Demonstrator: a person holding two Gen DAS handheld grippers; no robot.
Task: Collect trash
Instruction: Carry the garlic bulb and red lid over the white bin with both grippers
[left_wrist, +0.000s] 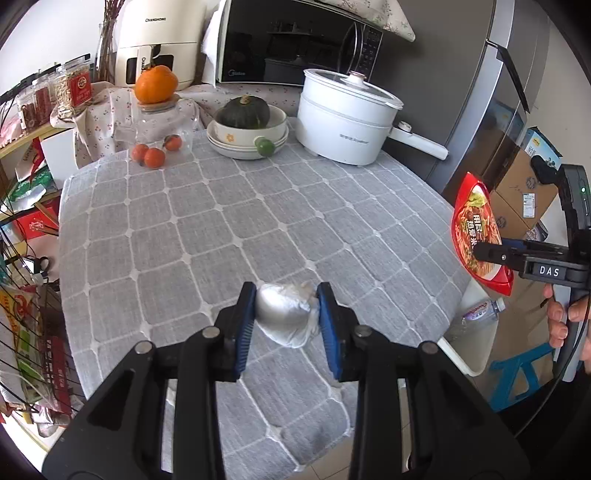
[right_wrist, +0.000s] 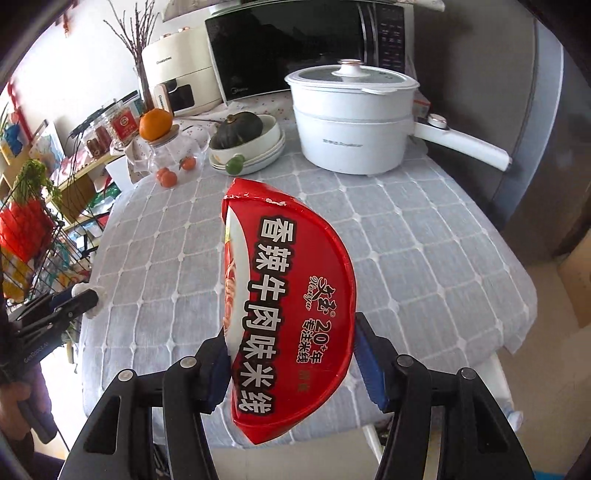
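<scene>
On the far left of the grey checked tablecloth (left_wrist: 155, 229), three small orange tangerines (left_wrist: 153, 157) are lying beside a clear glass jar (left_wrist: 162, 122) carrying a large orange (left_wrist: 155, 84). Nearer, the left gripper (left_wrist: 287, 312) is squeezing a crumpled white tissue wad (left_wrist: 286, 317) between its blue-padded fingers (left_wrist: 245, 321), just over the near part of the cloth; the wad's longer side is running near to far. Farther back, a dark green squash (left_wrist: 243, 112) is sitting in stacked cream bowls (left_wrist: 247, 142), with a white electric pot (left_wrist: 347, 118) to its right. At the table's right edge, the right gripper (right_wrist: 291, 365) is clamping a red half-round noodle-cup lid (right_wrist: 291, 306), folded, standing on edge, its long axis pointing away towards the far side, curved side facing right. Below it, a clear plastic bottle (left_wrist: 482, 314) is lying in a white bin (left_wrist: 469, 347).
</scene>
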